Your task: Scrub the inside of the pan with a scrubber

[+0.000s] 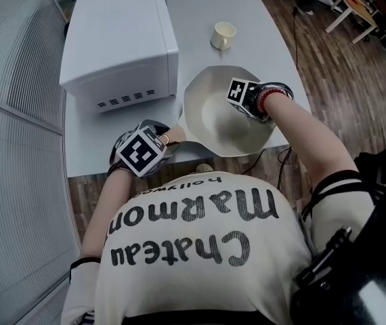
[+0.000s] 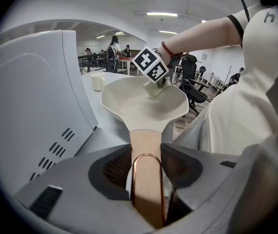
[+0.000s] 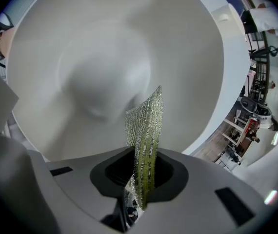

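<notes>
Left gripper point(image 2: 148, 172) clamps the rigid pan point(image 2: 129, 108) by its near handle point(image 2: 146, 141) while the right gripper point(image 3: 141, 178) pinches the soft, floppy-looking scrubber point(image 3: 146, 121) low.

Your cream-white round pan point(image 1: 206, 107), with pour lips on its rim, lies open side up at the near edge of the grey table point(image 1: 247, 19). Its pale tan handle point(image 2: 146, 145), copper-looped, points near-left, clamped in your left gripper point(image 2: 146, 167). Your thin yellow-green mesh scrubber point(image 3: 146, 130) stands on edge in your right gripper point(image 3: 141, 179), inside the pan's right half.
</notes>
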A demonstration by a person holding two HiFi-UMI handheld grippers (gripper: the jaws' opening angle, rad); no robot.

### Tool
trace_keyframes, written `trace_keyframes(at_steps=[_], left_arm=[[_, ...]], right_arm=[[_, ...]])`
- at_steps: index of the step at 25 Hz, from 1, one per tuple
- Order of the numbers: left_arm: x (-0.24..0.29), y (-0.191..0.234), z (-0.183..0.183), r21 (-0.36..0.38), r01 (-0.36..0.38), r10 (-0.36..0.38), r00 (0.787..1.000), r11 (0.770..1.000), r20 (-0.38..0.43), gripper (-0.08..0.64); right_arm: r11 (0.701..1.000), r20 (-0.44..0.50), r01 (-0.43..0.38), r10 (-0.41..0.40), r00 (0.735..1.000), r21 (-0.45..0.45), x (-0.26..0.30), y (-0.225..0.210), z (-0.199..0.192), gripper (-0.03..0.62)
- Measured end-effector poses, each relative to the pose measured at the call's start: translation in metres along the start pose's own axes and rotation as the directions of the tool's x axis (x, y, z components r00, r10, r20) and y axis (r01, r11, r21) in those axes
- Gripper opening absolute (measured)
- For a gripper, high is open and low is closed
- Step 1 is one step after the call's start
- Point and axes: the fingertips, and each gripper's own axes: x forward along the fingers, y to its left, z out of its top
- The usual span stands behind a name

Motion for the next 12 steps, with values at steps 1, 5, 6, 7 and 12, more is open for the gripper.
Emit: trace_keyframes(at_steps=[1,5,6,7,12], left_arm=[[0.000,0.001,-0.001,-0.003,0.004,-0.004,1.000,1.000,-0.003,0.183],[0.002,0.005,-0.001,0.002,0.018,-0.018,1.000,1.000,-0.002,0.183],[0.003,0.006,-0.001,0.006,0.022,-0.022,1.000,1.000,-0.002,0.183],[0.003,0.007,-0.001,0.011,0.025,-0.025,1.000,1.000,-0.002,0.183],[0.006,0.011,-0.001,0.030,0.038,-0.038,0.999,0.999,-0.015,0.183]], right_arm=[[1.000,0.005,0.024,-0.024,1.000,-0.007,0.001,-0.006,0.006,0.049],[0.993,-0.004,0.118,-0.118,0.993,-0.027,-0.010,-0.021,0.013,0.049],[0.988,0.009,0.147,-0.147,0.989,-0.047,-0.009,-0.028,0.020,0.049],[0.981,0.034,0.179,-0.177,0.984,-0.074,-0.006,-0.035,0.030,0.049],[0.916,0.113,0.378,-0.365,0.924,-0.132,-0.018,-0.063,0.054,0.049]])
